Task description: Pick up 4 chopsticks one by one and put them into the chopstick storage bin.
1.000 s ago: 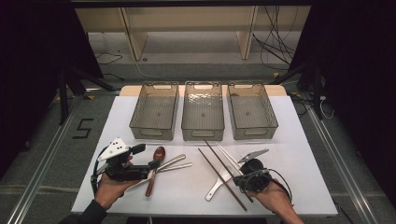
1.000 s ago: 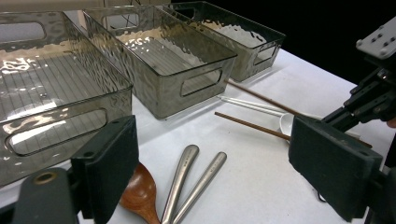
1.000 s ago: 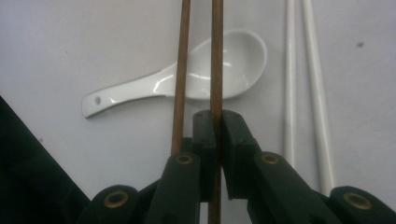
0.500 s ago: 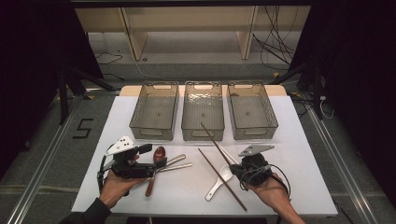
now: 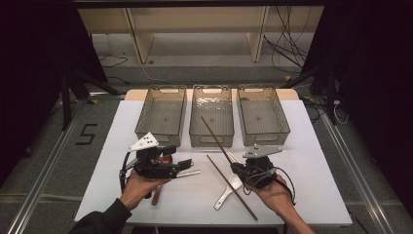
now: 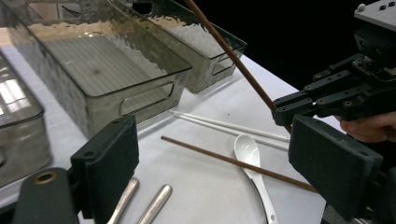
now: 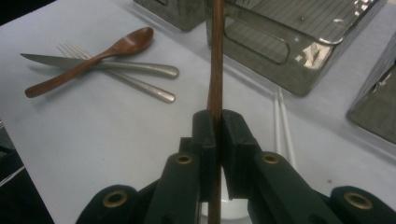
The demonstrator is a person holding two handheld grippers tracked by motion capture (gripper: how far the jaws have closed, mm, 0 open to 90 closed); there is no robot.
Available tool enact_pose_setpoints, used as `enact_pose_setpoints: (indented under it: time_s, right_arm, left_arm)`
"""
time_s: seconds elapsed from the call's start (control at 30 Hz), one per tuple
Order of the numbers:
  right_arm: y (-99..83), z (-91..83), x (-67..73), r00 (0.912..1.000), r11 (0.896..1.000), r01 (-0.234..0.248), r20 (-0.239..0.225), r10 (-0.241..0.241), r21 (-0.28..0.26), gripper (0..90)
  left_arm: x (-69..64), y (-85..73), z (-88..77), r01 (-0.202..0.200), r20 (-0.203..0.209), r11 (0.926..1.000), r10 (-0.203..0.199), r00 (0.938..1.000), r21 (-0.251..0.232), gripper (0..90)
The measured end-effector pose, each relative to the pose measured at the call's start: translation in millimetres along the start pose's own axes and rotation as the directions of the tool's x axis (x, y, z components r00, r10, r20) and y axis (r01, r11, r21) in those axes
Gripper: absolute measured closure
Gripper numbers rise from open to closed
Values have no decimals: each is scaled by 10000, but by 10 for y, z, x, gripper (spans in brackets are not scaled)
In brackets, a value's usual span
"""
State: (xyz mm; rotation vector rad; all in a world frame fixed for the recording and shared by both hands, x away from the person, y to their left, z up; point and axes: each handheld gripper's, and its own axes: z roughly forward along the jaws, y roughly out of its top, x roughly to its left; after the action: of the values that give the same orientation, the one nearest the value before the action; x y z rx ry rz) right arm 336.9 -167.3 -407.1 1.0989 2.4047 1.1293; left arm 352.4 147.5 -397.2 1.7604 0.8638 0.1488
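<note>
Right now right gripper (image 5: pixel 242 170) pinches brown chopstick (image 5: pixel 214 133) by its low end, tip raised over middle bin (image 5: pixel 211 117), left gripper (image 5: pixel 182 165) spread empty above desk (image 5: pixel 311 161); thin stick may pivot and miss

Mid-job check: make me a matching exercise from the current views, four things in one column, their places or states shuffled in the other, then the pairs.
Things:
1. right claw
2. left claw
3. white spoon
4. wooden spoon

States:
A. open, nothing held
B. lying across a knife and fork
C. shut on a brown chopstick
D. on the table under a second brown chopstick

Pairs: 1-C, 2-A, 3-D, 4-B
</note>
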Motion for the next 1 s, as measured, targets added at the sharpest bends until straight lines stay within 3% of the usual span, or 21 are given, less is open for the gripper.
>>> enact_pose_setpoints:
  time_s: [0.07,0.2,0.33,0.43,0.93,1.0]
  right_arm:
    - [18,5,13,10000,9999,17,-31,-18,-100,851]
    - [53,17,67,9998,9993,158,-86,-161,-328,851]
    - [97,39,132,9991,9982,349,-208,-359,-498,851]
    - [138,50,176,9982,9962,518,-252,-537,-693,850]
    - [224,145,345,9921,9896,817,-850,-921,-1180,849]
    - [224,154,356,9918,9899,790,-911,-899,-1176,849]
  left_arm:
    - [-16,16,55,0,32,10000,0,10000,43,156]
    - [1,53,161,609,286,9981,-612,9977,98,156]
    - [-6,107,256,698,174,9976,-698,9974,40,159]
    - [-11,133,332,1015,347,9948,-1015,9942,0,166]
    - [-83,125,414,1200,968,9928,-1200,9880,53,337]
    - [-70,118,418,1393,1059,9902,-1387,9847,23,370]
